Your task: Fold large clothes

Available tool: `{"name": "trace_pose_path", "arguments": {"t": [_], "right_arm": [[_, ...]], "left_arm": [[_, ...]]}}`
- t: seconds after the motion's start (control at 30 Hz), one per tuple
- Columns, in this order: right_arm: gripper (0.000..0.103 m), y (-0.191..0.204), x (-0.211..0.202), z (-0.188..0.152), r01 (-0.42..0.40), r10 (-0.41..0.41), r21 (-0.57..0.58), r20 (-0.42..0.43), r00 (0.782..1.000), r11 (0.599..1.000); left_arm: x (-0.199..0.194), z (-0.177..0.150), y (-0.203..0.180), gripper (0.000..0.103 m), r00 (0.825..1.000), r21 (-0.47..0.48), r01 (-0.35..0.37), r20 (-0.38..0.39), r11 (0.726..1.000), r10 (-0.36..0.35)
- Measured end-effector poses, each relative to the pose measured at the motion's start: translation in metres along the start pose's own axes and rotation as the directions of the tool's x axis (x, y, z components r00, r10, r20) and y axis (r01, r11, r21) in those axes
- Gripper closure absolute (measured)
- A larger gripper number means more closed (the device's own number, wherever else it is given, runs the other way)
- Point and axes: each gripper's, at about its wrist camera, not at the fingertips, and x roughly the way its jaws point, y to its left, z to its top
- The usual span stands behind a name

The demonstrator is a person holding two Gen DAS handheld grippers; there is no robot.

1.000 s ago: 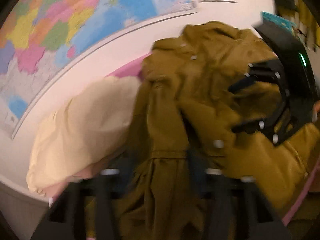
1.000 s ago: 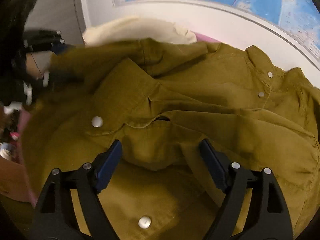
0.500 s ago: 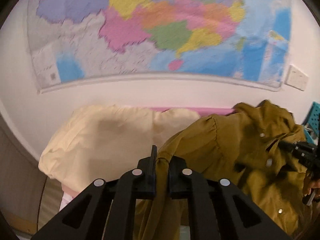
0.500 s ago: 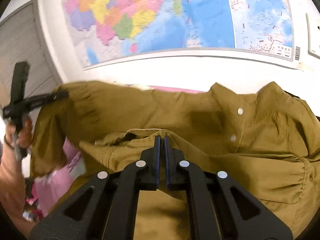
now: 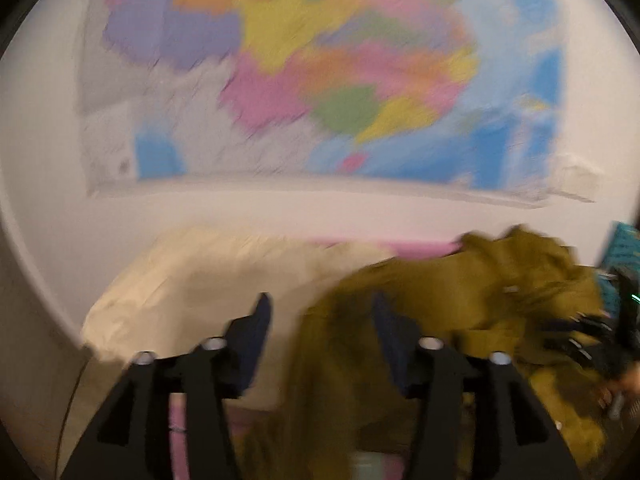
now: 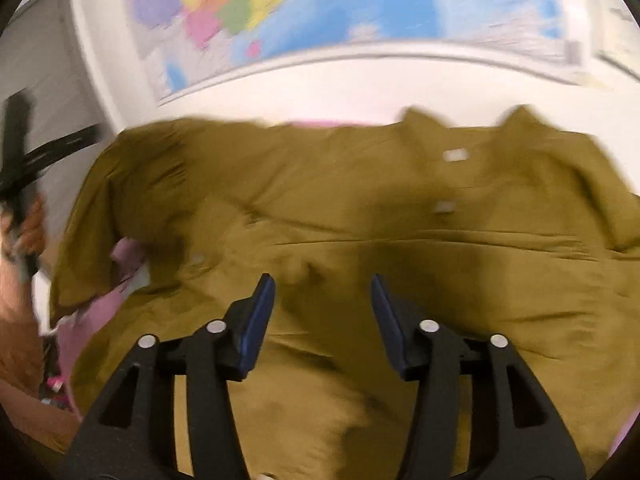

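Fabric is out of both grips now: half a second ago each gripper was pinched shut on a fold of the olive-brown cotton shirt with pale snap buttons (image 6: 360,220), and since then the jaws of both have just been opening. In the left wrist view the left gripper (image 5: 320,336) stands about half open, its dark blue pads parted, and the shirt's edge hangs loose between them without either pad pressing on it. In the right wrist view the right gripper (image 6: 322,312) is likewise about half open above the cloth, nothing clamped between its blue pads.

The shirt lies spread and rumpled across a pink bedsheet (image 6: 120,272), which shows at its left edge; its collar points to the far side, near the wall. Compared with before, the cloth looks flatter and wider. In the right wrist view a bare hand (image 6: 24,232) holds the left gripper's black frame at the far left, beside the shirt's sleeve.

Beyond the shirt, in the left wrist view, sits a cream, softly creased pillow (image 5: 208,280), just beside the garment. Behind that rises a white wall (image 5: 280,212) carrying a large paper map in many colours (image 5: 320,80). Both views are smeared by motion blur.
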Motion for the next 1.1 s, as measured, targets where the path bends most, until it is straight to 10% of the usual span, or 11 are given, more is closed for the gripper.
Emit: {"name": "trace_pose_path", "arguments": {"t": [0.17, 0.37, 0.47, 0.67, 0.9, 1.1], "right_arm": [[0.052, -0.054, 0.001, -0.009, 0.102, -0.1, 0.15, -0.02, 0.995, 0.983], [0.05, -0.072, 0.013, -0.013, 0.1, -0.094, 0.192, -0.04, 0.995, 0.976], [0.05, -0.066, 0.016, -0.011, 0.091, -0.085, 0.173, -0.044, 0.995, 0.981], [0.05, -0.03, 0.014, -0.005, 0.021, -0.022, 0.102, 0.008, 1.0, 0.995], [0.049, 0.008, 0.075, -0.006, 0.047, -0.048, -0.009, -0.133, 0.99, 0.999], [0.049, 0.017, 0.04, 0.0, -0.014, 0.017, 0.058, -0.053, 0.998, 0.998]], "left_arm": [[0.008, -0.018, -0.047, 0.036, 0.951, 0.005, 0.298, -0.089, 0.955, -0.296], [0.099, -0.06, -0.099, 0.037, 0.87, -0.034, 0.331, -0.376, 0.943, -0.319], [0.132, -0.07, -0.11, 0.069, 0.838, -0.041, 0.332, -0.445, 0.943, -0.315], [0.143, -0.055, -0.109, 0.079, 0.886, -0.029, 0.267, -0.386, 0.963, -0.257], [0.073, -0.043, -0.093, 0.062, 0.946, 0.072, 0.196, -0.275, 0.978, -0.169], [-0.032, -0.037, -0.024, 0.029, 0.998, 0.113, -0.026, -0.05, 0.993, 0.032]]}}
